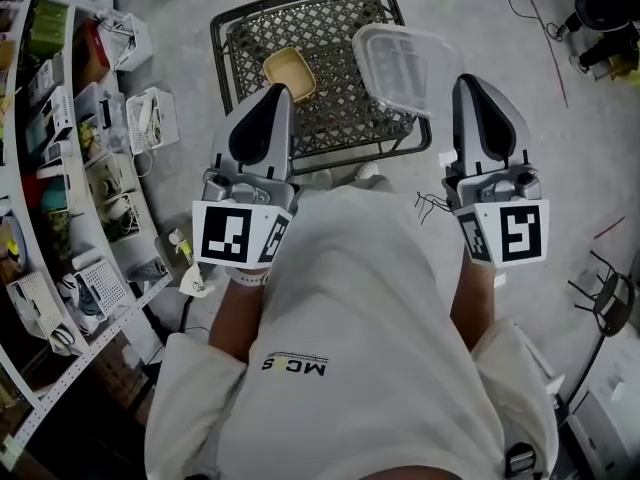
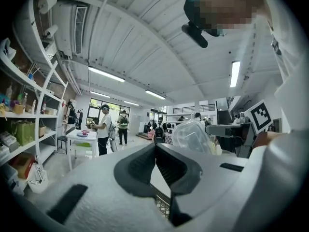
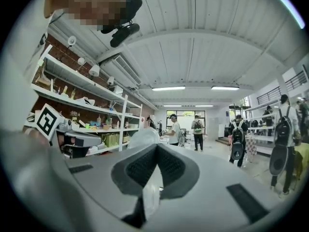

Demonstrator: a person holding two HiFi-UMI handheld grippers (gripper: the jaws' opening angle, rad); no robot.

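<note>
Both grippers are pinched fully closed with nothing in them. The left gripper (image 1: pixel 282 92) has its tip right at the edge of the little yellow dish (image 1: pixel 289 73), which sits on the black mesh table (image 1: pixel 330 38). The right gripper (image 1: pixel 466 81) is just beside the clear plastic container (image 1: pixel 405 68), which hangs over the table's right edge.
</note>
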